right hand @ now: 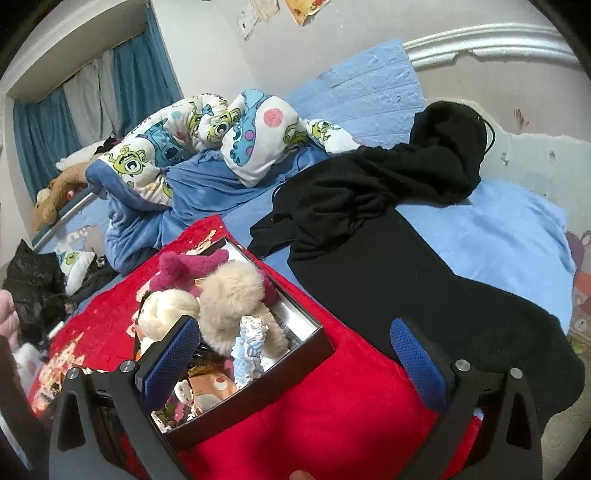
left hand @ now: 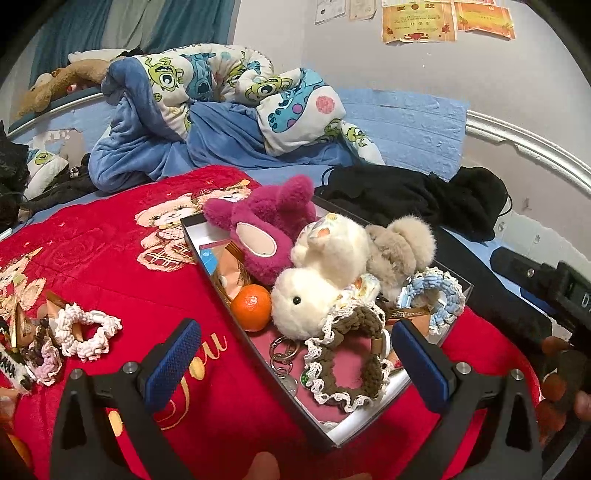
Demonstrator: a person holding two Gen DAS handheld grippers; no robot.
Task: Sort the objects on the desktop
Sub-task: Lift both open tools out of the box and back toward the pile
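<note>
Both jaws released, empty; box (left hand: 207,258) contents half hidden under plush toys (left hand: 317,288).

Red bear-print blanket (left hand: 110,258) spread over blue bedsheet (right hand: 498,229). Rumpled monster-print quilt (left hand: 221,74) heaped behind it, toward wall. Black garment (right hand: 388,184) lying on sheet beside blanket. Brown plush toy (left hand: 55,85) near bed's curved rail. Teal curtain (right hand: 40,140) at window. Certificates (left hand: 417,22) stuck on wall.
</note>
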